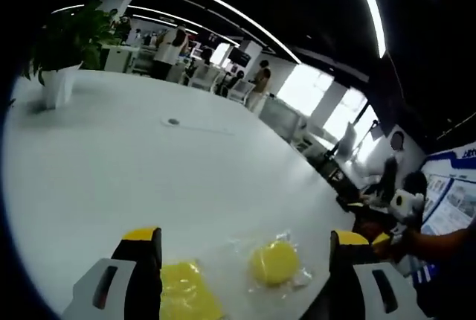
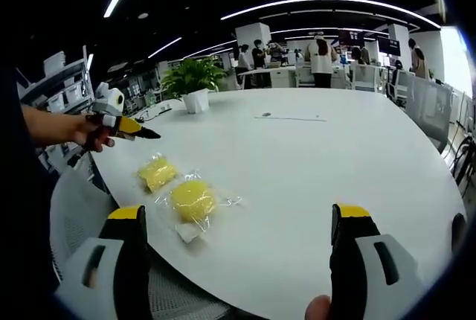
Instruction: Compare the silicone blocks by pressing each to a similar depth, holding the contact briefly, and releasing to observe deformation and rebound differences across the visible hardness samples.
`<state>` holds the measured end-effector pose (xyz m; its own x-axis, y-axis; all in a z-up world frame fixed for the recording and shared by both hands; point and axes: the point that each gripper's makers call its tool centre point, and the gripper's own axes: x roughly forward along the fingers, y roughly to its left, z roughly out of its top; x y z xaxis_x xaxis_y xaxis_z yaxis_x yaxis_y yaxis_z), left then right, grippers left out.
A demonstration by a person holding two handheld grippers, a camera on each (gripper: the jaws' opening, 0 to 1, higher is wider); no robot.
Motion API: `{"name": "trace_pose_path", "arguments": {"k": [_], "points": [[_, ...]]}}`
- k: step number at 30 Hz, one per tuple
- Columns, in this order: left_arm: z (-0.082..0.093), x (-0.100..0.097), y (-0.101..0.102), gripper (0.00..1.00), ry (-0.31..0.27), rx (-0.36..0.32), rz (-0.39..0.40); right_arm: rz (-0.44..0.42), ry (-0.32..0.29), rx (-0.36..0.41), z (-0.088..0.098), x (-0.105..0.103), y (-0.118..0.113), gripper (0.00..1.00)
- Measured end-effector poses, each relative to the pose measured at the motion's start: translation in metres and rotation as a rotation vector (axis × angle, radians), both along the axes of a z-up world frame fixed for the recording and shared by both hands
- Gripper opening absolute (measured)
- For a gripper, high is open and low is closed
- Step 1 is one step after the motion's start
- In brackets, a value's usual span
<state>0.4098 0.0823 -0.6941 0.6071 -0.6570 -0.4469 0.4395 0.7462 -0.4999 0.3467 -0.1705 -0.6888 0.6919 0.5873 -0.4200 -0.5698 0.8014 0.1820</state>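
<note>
White office table (image 2: 312, 164) bearing two bagged yellow silicone blocks (image 1: 274, 262), lower centre between the left gripper (image 1: 245, 260)'s parted jaws; right gripper (image 2: 238, 249) likewise agape, farther off.

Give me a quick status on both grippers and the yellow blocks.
Left gripper open, hovering over the blocks. Right gripper open, off the table. Round block and square block bagged, untouched. Nothing in the way.

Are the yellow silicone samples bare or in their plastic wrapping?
Wrapped. The round yellow sample and the squarer yellow sample lie on the white table, each inside clear, crinkled plastic.
</note>
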Motion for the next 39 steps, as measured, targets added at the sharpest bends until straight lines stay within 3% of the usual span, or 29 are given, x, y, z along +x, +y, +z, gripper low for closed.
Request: {"name": "trace_pose_path", "arguments": {"k": [4,16,21,28,32,35,39], "points": [[-0.01,0.004,-0.014,0.92,0.044,-0.048,0.01,0.001,0.003,0.0,-0.001,-0.001,0.0,0.97],[-0.043,0.013,-0.032,0.86,0.148,-0.048,0.016,-0.004,0.021,0.007,-0.006,-0.003,-0.004,0.97],[-0.054,0.018,-0.037,0.79,0.223,-0.081,0.046,-0.006,0.028,0.009,-0.009,-0.004,-0.005,0.97],[-0.055,0.016,-0.052,0.7,0.284,-0.136,0.042,-0.009,0.037,0.012,-0.011,-0.004,-0.006,0.97],[-0.066,0.012,-0.056,0.65,0.329,-0.097,0.038,-0.011,0.041,0.014,-0.012,-0.004,-0.006,0.97],[-0.073,0.011,-0.056,0.58,0.405,-0.123,0.091,-0.009,0.043,0.015,-0.011,-0.003,-0.006,0.97],[-0.081,0.012,-0.055,0.52,0.443,-0.114,0.109,-0.01,0.042,0.016,-0.01,-0.002,-0.007,0.97]]}}
